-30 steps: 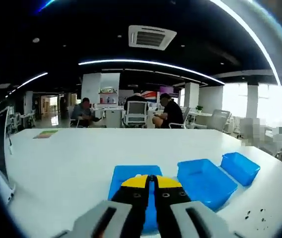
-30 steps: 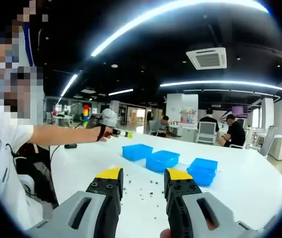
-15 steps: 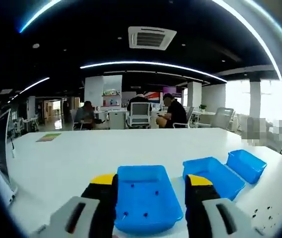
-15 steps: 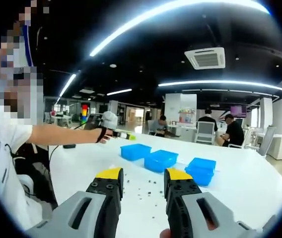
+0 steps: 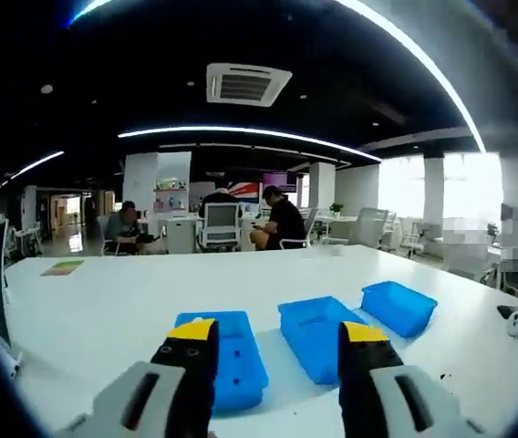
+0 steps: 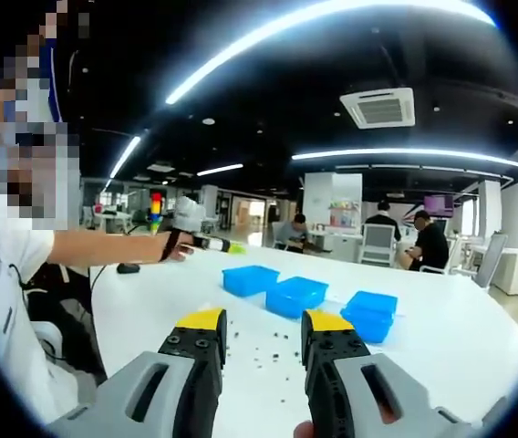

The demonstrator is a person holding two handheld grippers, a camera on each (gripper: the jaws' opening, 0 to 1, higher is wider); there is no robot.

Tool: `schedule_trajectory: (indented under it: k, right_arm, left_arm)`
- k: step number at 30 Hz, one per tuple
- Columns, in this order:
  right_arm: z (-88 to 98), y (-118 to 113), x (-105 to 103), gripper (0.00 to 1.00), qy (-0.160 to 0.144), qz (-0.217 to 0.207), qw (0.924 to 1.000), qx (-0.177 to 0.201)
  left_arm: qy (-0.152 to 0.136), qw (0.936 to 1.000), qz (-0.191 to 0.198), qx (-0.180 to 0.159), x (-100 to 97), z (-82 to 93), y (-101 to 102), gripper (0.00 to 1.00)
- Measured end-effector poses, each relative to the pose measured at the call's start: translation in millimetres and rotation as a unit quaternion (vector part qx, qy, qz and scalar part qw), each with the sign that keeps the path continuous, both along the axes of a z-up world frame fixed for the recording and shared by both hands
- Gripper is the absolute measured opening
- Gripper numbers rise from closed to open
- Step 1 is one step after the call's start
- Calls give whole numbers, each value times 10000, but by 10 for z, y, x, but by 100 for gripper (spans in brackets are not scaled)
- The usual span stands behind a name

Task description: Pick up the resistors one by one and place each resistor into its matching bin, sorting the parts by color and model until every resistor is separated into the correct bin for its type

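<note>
Here the left gripper [image 5: 275, 339] hangs over the white table [image 5: 104, 301] with its yellow-tipped jaws spread wide and nothing between them. Past the tips stand three blue bins in a row: the near bin [image 5: 232, 351] sits just behind the left jaw, with a few small dark specks on its floor, the middle bin [image 5: 314, 330] shows through the gap, and the far bin [image 5: 398, 306] lies off to the right. A few resistors [image 5: 441, 376] dot the table beside the right jaw, too small to tell their colours.

In the right gripper view the right gripper [image 6: 262, 335] is likewise parted, holding nothing and touching nothing. Its jaws frame a scatter of resistors [image 6: 273, 347] spread loose on the table [image 6: 441, 338], short of the bins. The bins stand beyond: one [image 6: 250, 278] to the left, one [image 6: 297, 295] in the middle, one [image 6: 369, 315] to the right. From the left a person's arm [image 6: 104, 246] reaches out over the table edge, and the left gripper [image 6: 206, 242] shows small at the end of it, well apart from the bins.

Seated people [image 5: 277, 219] work at desks far behind the table.
</note>
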State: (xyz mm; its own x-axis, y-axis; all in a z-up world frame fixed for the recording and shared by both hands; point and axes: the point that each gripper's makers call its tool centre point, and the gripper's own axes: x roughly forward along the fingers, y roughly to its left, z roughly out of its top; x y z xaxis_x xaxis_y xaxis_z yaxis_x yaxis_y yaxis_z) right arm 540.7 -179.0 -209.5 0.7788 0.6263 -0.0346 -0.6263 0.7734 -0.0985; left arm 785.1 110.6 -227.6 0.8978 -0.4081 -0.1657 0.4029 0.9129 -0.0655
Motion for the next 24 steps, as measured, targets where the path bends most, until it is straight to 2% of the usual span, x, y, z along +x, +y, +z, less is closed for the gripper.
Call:
schedule_trajectory:
  k: [3, 5, 9, 13, 16, 20, 24]
  right_arm:
    - [12, -3, -3, 35, -7, 0, 10000, 7]
    - [10, -6, 1, 35, 0, -7, 10000, 3]
    - [1, 11, 2, 35, 17, 8, 10000, -6]
    - [-3, 32, -3, 35, 24, 24, 10000, -19]
    - [-2, 39, -11, 35, 25, 35, 10000, -25]
    - [3, 27, -8, 35, 25, 20, 10000, -19]
    - [6, 19, 4, 35, 30, 22, 10000, -19]
  left_arm:
    - [-82, 9982, -415, -431, -335, 158, -110, 53]
    - [-108, 9971, -562, -510, -494, 210, -125, 52]
    - [-192, 9943, -920, -497, -928, 227, -185, 50]
    - [-238, 9897, -1308, -534, -1243, 223, -236, 49]
    - [-477, 9855, -1604, -292, -1540, 201, -241, 48]
    - [-592, 9806, -1828, -396, -1824, 184, -229, 48]
    - [-704, 9776, -1952, -344, -2002, 134, -238, 47]
